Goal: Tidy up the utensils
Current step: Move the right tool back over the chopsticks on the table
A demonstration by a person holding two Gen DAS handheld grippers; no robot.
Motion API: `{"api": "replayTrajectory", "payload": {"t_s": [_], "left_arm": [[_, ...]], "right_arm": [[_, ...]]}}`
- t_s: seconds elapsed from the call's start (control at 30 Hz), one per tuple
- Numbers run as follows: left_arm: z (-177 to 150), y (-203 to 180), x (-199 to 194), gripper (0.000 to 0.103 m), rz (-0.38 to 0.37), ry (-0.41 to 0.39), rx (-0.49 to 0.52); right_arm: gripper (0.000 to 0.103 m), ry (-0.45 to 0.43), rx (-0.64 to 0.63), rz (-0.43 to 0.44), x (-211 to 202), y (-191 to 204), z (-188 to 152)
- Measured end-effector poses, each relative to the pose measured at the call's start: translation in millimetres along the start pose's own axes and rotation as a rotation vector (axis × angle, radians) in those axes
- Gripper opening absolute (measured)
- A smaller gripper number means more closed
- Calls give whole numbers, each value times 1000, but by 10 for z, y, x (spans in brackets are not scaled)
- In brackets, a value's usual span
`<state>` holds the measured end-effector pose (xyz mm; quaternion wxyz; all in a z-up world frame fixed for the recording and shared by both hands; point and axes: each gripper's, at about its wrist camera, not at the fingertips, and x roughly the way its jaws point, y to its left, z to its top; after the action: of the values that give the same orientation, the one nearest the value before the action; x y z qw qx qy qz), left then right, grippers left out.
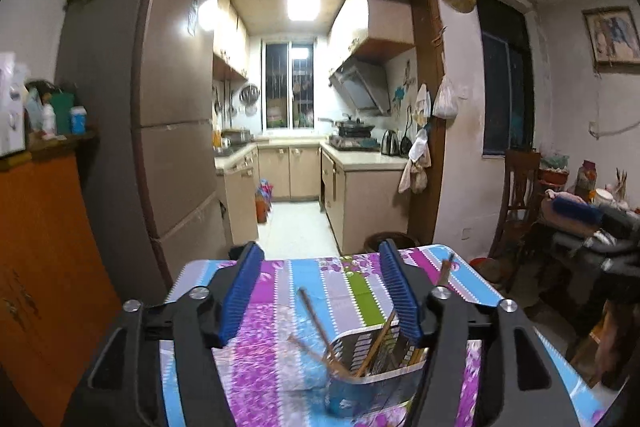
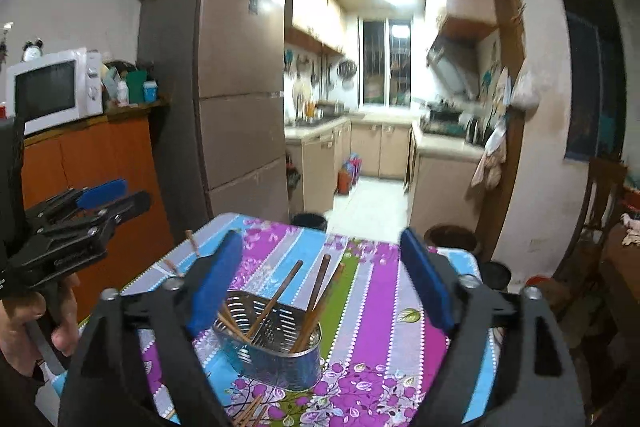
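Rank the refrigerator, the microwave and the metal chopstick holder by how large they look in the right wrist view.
1. Refrigerator: by far the largest.
2. and 3. Microwave and metal chopstick holder: they look about alike. The holder sits much nearer the camera, so I won't rank them.

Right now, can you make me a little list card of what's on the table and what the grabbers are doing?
table: covered by a striped flowery tablecloth
holder: perforated metal utensil holder standing on the cloth
in holder: several brown chopsticks, leaning
loose: more chopsticks lying on the cloth near the front edge, a few others at the far left side
left hand-held gripper: open, nothing between its pads
right hand-held gripper: open, holding nothing
background: fridge, microwave, kitchen doorway
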<state>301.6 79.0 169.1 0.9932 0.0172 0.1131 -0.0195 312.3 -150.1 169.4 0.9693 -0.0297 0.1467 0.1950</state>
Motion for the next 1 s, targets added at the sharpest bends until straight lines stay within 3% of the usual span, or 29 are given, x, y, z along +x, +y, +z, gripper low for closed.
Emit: {"api": "replayTrajectory", "payload": {"t_s": [0.07, 0.2, 0.37, 0.43, 0.57, 0.67, 0.8, 1.0], "left_arm": [[-129, 13, -310, 74, -8, -36, 16], [-482, 33, -829, 76, -38, -51, 47], [-1165, 51, -1252, 76, -107, 27, 38], [-1465, 56, -1327, 76, -112, 69, 38], [-1985, 106, -1371, 76, -127, 160, 1], [-2323, 120, -1362, 76, -136, 229, -11], [-2627, 106, -1374, 75, -143, 268, -5], [-2862, 87, -1421, 72, -170, 278, 11]], "right_arm": [[82, -49, -14, -12, -296, 49, -117], [83, -95, -12, -3, -762, 130, -417], [83, -84, -9, 44, -1183, 353, -970], [75, -58, -13, 75, -1273, 505, -1278], [38, 35, 8, 134, -1283, 804, -1834], [23, 148, 40, 182, -1178, 1049, -2318], [16, 231, 48, 201, -1068, 1348, -2676], [14, 276, 26, 127, -948, 1630, -2959]]}}
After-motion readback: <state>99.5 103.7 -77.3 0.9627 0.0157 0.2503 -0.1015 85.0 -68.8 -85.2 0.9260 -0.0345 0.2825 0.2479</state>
